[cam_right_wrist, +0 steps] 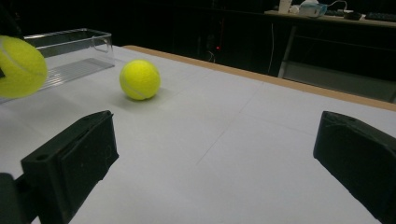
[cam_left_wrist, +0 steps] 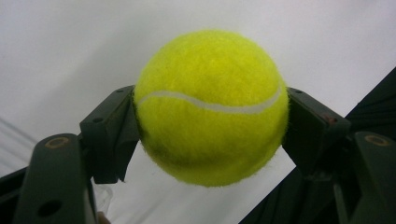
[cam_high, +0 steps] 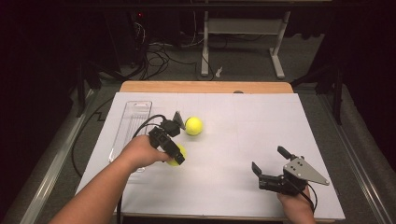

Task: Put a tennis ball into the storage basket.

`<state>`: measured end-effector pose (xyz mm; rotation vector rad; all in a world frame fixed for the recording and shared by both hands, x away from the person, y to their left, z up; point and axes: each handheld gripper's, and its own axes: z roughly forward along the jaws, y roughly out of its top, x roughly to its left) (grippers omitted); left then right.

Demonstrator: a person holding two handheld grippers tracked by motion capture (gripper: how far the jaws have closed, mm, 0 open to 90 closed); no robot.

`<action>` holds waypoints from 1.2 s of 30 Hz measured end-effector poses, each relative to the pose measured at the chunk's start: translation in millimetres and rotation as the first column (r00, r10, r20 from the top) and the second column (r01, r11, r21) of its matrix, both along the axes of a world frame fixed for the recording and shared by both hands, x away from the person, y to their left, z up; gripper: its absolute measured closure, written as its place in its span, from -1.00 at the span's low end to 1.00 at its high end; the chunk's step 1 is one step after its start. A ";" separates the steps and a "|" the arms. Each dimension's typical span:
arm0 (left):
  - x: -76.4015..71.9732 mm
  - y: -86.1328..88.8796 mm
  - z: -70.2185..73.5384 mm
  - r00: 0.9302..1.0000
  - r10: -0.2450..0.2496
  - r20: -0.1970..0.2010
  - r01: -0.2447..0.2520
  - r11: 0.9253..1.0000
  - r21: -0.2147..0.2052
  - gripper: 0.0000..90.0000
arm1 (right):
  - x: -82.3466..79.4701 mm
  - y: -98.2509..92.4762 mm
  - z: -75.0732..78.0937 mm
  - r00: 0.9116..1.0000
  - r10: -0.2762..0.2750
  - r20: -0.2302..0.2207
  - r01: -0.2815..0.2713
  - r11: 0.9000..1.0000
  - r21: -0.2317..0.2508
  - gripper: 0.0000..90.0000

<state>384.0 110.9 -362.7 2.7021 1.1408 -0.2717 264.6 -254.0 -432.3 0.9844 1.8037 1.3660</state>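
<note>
Tennis ball (cam_left_wrist: 210,107): we had it clamped in our left gripper (cam_high: 175,156) fingers.
Second ball (cam_high: 194,126): lay loose on the bench (cam_high: 243,140).
Clear tray (cam_high: 133,123): looked unfilled, both balls seemingly left to place.
Right gripper (cam_high: 271,168): fingers apart, idle.

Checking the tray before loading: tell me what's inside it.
The tray looks empty in the high view; its near end is covered by the left hand, so that part cannot be seen.
</note>
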 end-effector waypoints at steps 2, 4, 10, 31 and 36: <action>-0.3 4.5 1.7 1.000 0.009 -0.002 -0.009 1.000 -0.002 -0.40 | 0.0 0.3 -0.2 1.000 -0.001 -0.001 0.001 1.000 -0.001 -1.00; -0.4 8.5 3.9 1.000 0.012 -0.001 -0.012 1.000 -0.002 -0.40 | 0.1 0.5 -0.3 1.000 0.000 -0.002 0.000 1.000 -0.002 -0.99; -1.5 19.4 11.5 1.000 0.029 0.008 -0.029 1.000 -0.001 -0.40 | 0.2 0.6 -0.6 1.000 -0.002 -0.004 0.002 1.000 -0.002 -1.00; 4.9 72.2 45.0 0.988 0.147 0.045 -0.146 0.989 -0.034 -0.40 | 0.3 1.8 -1.1 1.000 0.000 -0.004 0.000 1.000 -0.006 -1.00; 5.4 84.7 45.6 0.984 0.173 0.048 -0.172 0.985 -0.017 -0.40 | 0.3 2.2 -1.1 1.000 0.001 -0.004 -0.001 1.000 -0.006 -1.00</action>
